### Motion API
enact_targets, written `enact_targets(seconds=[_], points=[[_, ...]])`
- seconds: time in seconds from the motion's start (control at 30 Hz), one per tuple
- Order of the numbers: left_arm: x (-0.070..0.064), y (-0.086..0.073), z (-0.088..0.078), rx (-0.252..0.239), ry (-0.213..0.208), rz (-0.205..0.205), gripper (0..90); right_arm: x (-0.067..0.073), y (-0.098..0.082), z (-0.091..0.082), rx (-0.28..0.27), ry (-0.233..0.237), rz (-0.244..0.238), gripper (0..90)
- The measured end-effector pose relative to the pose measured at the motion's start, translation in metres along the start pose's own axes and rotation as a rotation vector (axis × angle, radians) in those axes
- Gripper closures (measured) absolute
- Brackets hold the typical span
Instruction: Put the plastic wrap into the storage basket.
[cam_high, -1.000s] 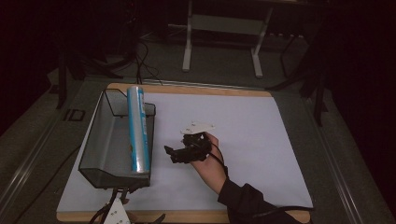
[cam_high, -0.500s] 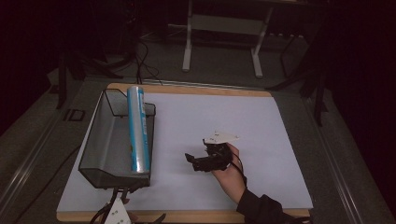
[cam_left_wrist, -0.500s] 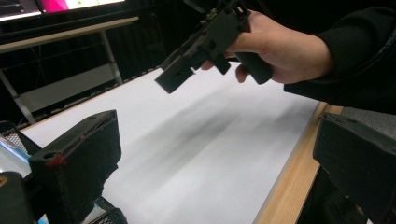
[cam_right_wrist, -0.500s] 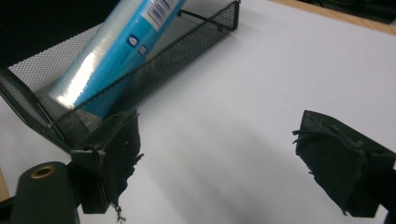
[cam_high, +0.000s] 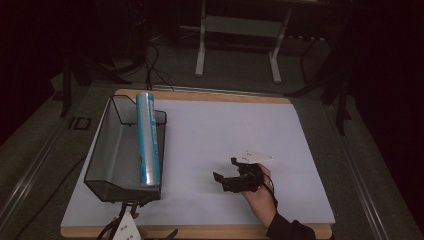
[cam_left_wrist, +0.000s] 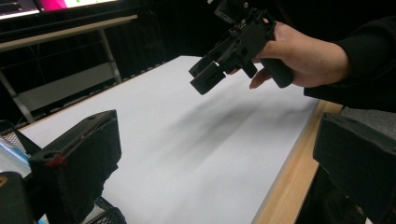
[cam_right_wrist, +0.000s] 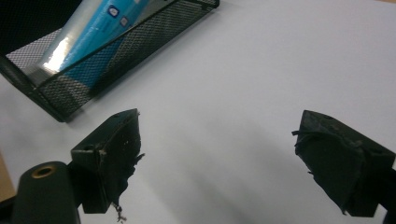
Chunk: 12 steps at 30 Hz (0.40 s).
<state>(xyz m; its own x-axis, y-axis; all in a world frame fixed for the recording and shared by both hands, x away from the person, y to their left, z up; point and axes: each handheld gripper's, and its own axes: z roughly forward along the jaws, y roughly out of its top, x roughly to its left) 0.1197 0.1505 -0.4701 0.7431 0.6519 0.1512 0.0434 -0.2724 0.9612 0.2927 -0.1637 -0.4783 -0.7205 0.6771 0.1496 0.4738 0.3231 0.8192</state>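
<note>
the black mesh basket (cam_high: 107, 150) sits at the left of the high view on the white table sheet (cam_high: 225, 130), and the long blue and clear roll (cam_high: 147, 140) lies in it along its right wall, far end propped on the rim. since a second ago the right gripper (cam_high: 226, 175) has drawn away from the basket toward the lower middle of the frame, jaws wide apart with nothing between them; that looks like the roll has been left in place. the left gripper (cam_left_wrist: 205, 154), at the bottom edge, is also spread and empty. the roll's blue label (cam_right_wrist: 100, 28) carries small white marks too blurred to read.
</note>
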Motion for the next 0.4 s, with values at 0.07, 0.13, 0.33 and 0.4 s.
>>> enact_targets(seconds=[0.07,0.13,0.33,0.4], points=[[-0.0008,0.0001,-0.0003,0.0,-0.003,0.001,1.8,-0.0024,-0.0014,-0.0012,-0.013,-0.006,-0.001,14.1],[-0.0007,0.0002,-0.0008,0.0,-0.004,0.002,1.8,-0.003,-0.0018,-0.0013,-0.019,-0.019,-0.017,14.1],[-0.001,0.0001,-0.0009,0.0,-0.009,0.0,1.8,-0.002,-0.0001,-0.0016,-0.038,-0.02,-0.041,14.3],[-0.0013,0.0002,-0.0008,0.001,-0.012,0.003,1.8,-0.0004,-0.0005,-0.0012,-0.036,-0.012,-0.049,14.3]])
